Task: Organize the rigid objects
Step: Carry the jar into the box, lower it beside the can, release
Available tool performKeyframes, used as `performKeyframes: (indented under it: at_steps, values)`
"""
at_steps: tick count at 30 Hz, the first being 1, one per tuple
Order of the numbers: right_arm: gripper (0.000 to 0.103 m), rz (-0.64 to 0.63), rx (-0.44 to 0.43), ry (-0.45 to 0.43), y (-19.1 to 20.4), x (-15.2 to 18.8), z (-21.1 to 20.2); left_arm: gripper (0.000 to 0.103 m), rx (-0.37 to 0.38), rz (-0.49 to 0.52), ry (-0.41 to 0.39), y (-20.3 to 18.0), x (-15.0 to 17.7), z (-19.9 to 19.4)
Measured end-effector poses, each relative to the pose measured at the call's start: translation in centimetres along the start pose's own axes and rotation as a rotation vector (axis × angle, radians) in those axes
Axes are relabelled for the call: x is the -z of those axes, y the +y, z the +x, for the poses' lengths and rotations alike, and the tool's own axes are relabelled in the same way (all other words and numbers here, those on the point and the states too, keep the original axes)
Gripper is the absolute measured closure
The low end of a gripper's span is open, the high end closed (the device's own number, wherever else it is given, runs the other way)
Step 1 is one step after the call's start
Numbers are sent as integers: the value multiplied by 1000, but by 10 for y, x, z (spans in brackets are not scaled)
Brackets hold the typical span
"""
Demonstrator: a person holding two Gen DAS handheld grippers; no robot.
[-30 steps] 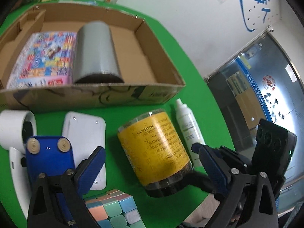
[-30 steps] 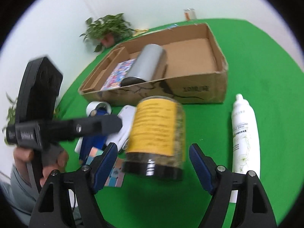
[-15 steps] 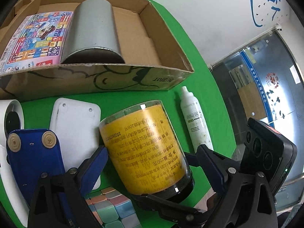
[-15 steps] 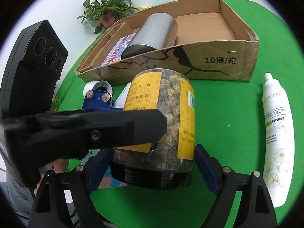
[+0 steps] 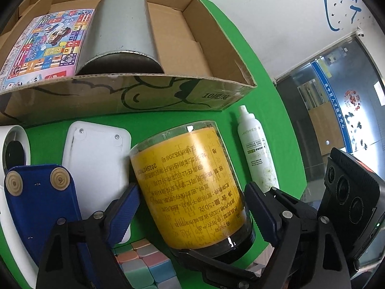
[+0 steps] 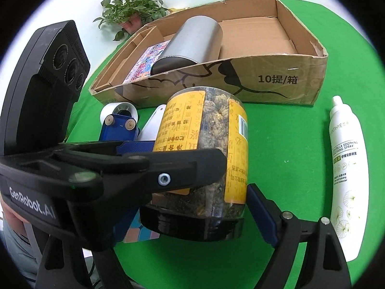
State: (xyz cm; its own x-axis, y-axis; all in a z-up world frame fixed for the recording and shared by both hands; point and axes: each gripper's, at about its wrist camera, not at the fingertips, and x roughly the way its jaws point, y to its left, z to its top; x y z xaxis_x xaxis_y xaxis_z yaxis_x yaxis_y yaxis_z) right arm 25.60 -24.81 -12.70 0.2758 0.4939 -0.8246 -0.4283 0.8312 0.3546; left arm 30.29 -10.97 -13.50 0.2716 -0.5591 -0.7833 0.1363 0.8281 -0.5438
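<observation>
A clear jar (image 5: pixel 190 187) with a yellow label and a black lid lies on its side on the green table, lid end toward me. My left gripper (image 5: pixel 191 189) straddles it near the lid. Its jaws are closing, and both blue pads are against the jar's sides. My right gripper (image 6: pixel 192 192) comes in from the right around the same jar (image 6: pixel 216 144). Its right pad (image 6: pixel 258 212) sits against the lid end. Its left finger is hidden behind the left gripper's black finger (image 6: pixel 182 166), which crosses in front of the jar.
An open cardboard box (image 5: pixel 144 96) behind the jar holds a silver cylinder (image 5: pixel 120 29) and a colourful flat pack (image 5: pixel 45 45). A white spray bottle (image 5: pixel 255 149) lies to the right. A white flat device (image 5: pixel 96 159), a blue one (image 5: pixel 41 200) and a pastel cube (image 5: pixel 144 265) lie to the left.
Both grippers came down and forward until the jar filled the space between their fingers. The left jaws narrowed onto the jar. The jar itself stayed in place on the table.
</observation>
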Motion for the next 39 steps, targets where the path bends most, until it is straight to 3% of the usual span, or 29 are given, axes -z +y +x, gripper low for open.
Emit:
performKeyframes:
  at_steps: [4, 14, 23, 30, 39]
  values:
    - [17, -15, 25, -12, 3, -2, -4, 22, 3, 16, -23, -4, 1, -17]
    - [17, -58, 47, -139, 13, -27, -44, 24, 25, 89, -139, -28, -18, -69]
    - [17, -108, 77, -199, 13, -77, -69, 24, 41, 135, -212, -45, -72, -112]
    - [17, -59, 64, -195, -1, -111, -67, 24, 22, 155, -189, -57, -125, -111]
    - [17, 9, 41, -164, -21, -142, -48, 24, 13, 137, -145, -53, -170, -75]
